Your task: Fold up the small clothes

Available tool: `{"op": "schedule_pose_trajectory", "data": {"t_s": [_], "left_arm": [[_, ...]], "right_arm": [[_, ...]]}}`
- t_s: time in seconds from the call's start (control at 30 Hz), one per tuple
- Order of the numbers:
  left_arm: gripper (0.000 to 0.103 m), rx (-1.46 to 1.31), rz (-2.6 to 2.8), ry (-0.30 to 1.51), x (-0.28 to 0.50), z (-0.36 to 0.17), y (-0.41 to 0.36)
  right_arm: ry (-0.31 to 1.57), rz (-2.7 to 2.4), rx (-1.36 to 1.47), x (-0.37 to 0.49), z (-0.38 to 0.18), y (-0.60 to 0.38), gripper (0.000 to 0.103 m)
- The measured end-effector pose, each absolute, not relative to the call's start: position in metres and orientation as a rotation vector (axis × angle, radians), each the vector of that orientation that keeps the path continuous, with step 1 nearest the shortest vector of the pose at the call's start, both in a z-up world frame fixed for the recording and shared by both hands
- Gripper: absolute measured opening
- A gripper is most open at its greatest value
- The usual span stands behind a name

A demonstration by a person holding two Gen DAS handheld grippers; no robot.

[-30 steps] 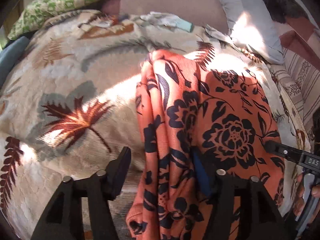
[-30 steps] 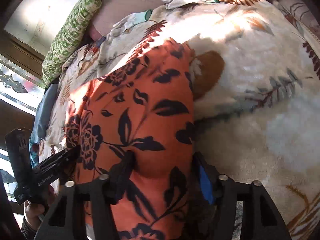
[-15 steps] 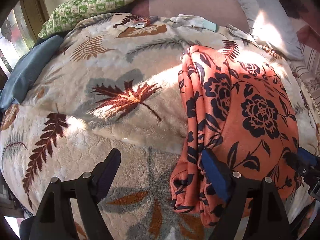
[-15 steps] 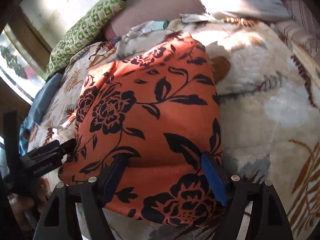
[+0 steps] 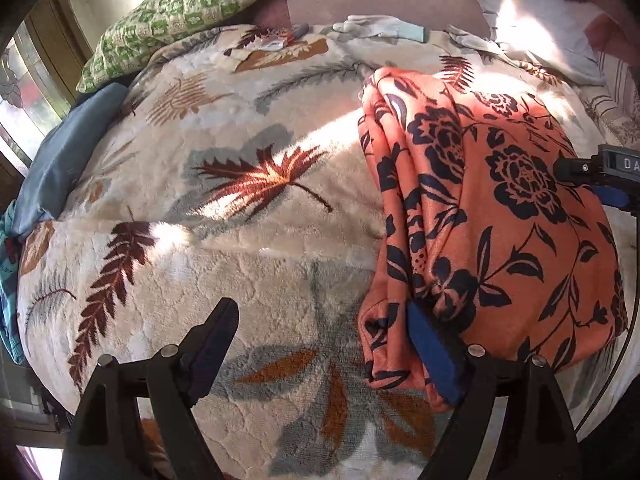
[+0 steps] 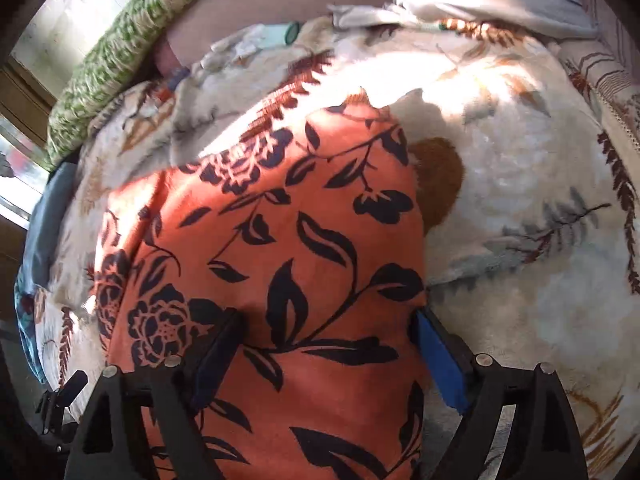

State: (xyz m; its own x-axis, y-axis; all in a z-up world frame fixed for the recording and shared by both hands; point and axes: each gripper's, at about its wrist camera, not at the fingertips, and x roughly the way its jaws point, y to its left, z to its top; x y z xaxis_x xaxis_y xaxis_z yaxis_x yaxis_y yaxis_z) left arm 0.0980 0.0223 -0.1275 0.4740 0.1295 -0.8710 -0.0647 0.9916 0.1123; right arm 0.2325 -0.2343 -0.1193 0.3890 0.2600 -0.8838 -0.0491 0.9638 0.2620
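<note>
A bed carries a leaf-print blanket (image 5: 248,240), cream with rust and grey fronds, and on its right half lies the folded orange cloth (image 5: 492,232), black flowers on it, its layered edge facing left. Against the picture half a second ago the left view has changed little; the cloth sits a touch further right. A green pillow (image 5: 188,12) lies at the far end, a blue cushion (image 5: 60,160) at the left edge, a pale glove (image 5: 376,28) near the headboard. The left gripper (image 5: 320,344) is spread wide, its right finger touching the cloth's near corner, its left finger over bare blanket. The right gripper (image 6: 328,344) has come lower and closer since then; it stands open, straddling the cloth's near end without pinching it.
</note>
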Motion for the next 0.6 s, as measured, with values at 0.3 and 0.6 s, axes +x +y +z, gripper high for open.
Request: {"op": "schedule_pose_trajectory", "data": {"t_s": [0.3, 0.6], "left_arm": [[0.087, 0.025, 0.119, 0.946, 0.063, -0.089, 0.021], [0.087, 0.011, 0.088, 0.897, 0.029, -0.058, -0.002]], "right_arm": [[0.897, 0.169, 0.127, 0.151, -0.051, -0.247, 0.089], [0.915, 0.142, 0.142, 0.054, -0.069, -0.251, 0.089]]}}
